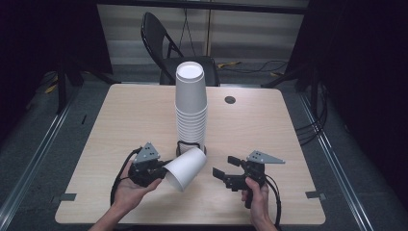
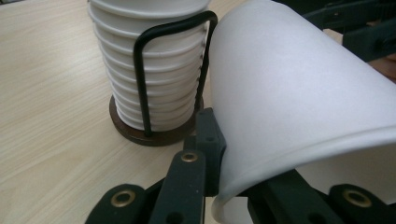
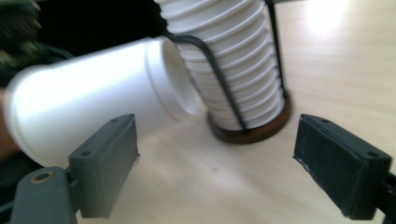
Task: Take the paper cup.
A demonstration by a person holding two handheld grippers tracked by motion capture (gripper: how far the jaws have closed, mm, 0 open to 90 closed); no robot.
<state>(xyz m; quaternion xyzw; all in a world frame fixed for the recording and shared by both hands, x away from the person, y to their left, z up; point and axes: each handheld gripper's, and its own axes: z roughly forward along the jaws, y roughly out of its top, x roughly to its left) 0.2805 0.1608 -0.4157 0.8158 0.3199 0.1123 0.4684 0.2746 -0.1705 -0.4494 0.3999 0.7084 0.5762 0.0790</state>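
My left gripper is shut on the rim of a white paper cup, which lies tilted on its side just above the table with its base towards the stack. In the left gripper view, one jaw presses the outside of the cup wall at the rim. A tall stack of white cups stands upside down in a black wire holder on a round dark base. My right gripper hovers to the right of the cup, open, with nothing between its pads.
The wooden table has a dark round hole at the back right and grey tape tabs on its side edges. A black folding chair stands behind the table.
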